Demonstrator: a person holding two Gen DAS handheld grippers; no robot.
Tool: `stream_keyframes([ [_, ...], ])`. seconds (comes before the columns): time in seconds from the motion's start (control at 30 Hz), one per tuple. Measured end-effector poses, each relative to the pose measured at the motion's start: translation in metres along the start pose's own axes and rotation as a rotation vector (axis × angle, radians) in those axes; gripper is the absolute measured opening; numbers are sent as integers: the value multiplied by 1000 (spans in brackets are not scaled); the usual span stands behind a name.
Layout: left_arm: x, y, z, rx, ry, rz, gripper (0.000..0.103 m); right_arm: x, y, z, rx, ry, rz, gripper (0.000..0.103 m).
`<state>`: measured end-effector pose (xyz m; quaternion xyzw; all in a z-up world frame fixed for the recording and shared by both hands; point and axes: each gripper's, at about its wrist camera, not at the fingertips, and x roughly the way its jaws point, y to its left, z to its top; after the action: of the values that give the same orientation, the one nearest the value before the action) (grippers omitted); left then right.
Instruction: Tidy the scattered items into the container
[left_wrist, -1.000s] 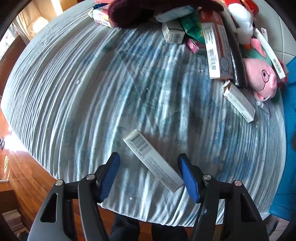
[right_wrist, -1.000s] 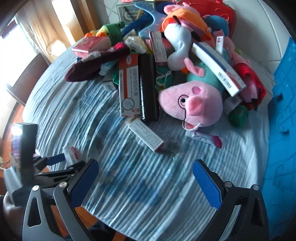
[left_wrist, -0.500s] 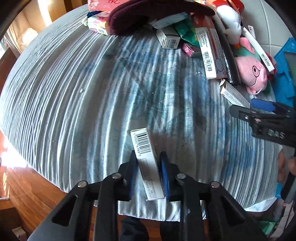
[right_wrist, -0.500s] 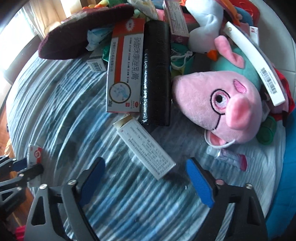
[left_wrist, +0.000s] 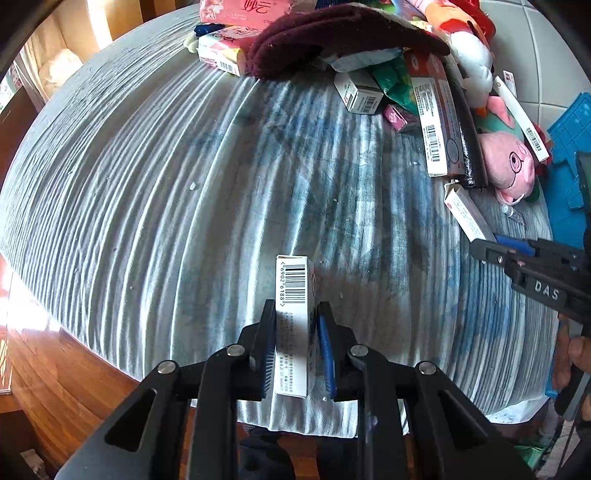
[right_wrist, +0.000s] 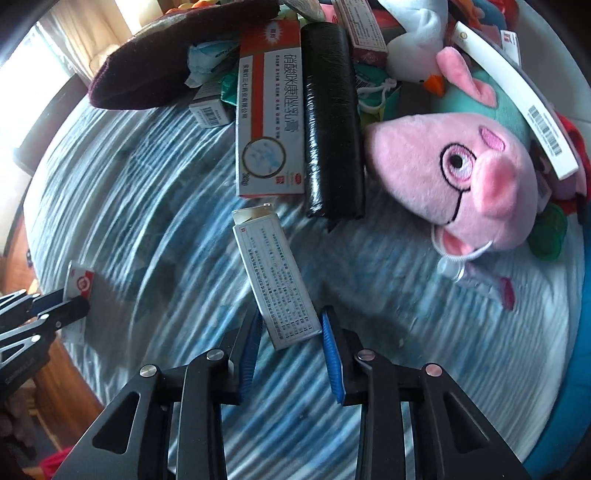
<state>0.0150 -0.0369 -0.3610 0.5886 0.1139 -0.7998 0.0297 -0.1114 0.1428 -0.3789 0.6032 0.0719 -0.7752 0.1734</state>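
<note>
Item 1. Left gripper (left_wrist: 295, 343): jaws clenched on a narrow white carton (left_wrist: 293, 317), barcode face up, gripped at its near end and apparently raised just off the striped blue-and-white cloth (left_wrist: 166, 192) at the near edge of the table.

Item 2. Right gripper (right_wrist: 290, 347): jaws closing on the near end of a grey-white printed carton (right_wrist: 275, 280) lying on the cloth to the right of item 1; both pads look to be touching its sides. Its far flap stands open.

Item 3. Container: a blue bin (left_wrist: 569, 155) shows at the right edge, well apart from both cartons.

Item 4. Remaining scatter, far side: pink pig plush (right_wrist: 461, 184), black roll (right_wrist: 332, 122), red-and-white medicine box (right_wrist: 271, 110), maroon cloth item (right_wrist: 177, 59).

Risks: the right carton sits askew between the pads and is held only at its end, so it may swivel or slip on lifting; the open flap may snag the black roll beside it. The left carton, end-held, may tip.

Legible writing: barcode digits "69026188" on the left carton; "DAS" on the right gripper's body; Chinese characters on the medicine box, fine print unreadable.
</note>
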Motion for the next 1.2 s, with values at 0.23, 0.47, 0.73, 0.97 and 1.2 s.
stream_keyframes([
  [0.23, -8, 10, 14, 8, -18, -8, 21, -20, 6, -12, 30, -21, 25, 30],
  [0.47, -17, 50, 38, 18, -42, -17, 21, -50, 10, -11, 45, -59, 20, 30],
  [0.73, -20, 46, 42, 34, -36, 5, 21, -77, 16, -7, 34, -105, 14, 30],
  [0.97, 15, 49, 35, 23, 46, -42, 21, -82, 20, -19, 34, -109, 25, 30],
  [1.2, 19, 43, 37, 76, 31, -14, 17, -79, 17, -28, 51, -100, 32, 30],
])
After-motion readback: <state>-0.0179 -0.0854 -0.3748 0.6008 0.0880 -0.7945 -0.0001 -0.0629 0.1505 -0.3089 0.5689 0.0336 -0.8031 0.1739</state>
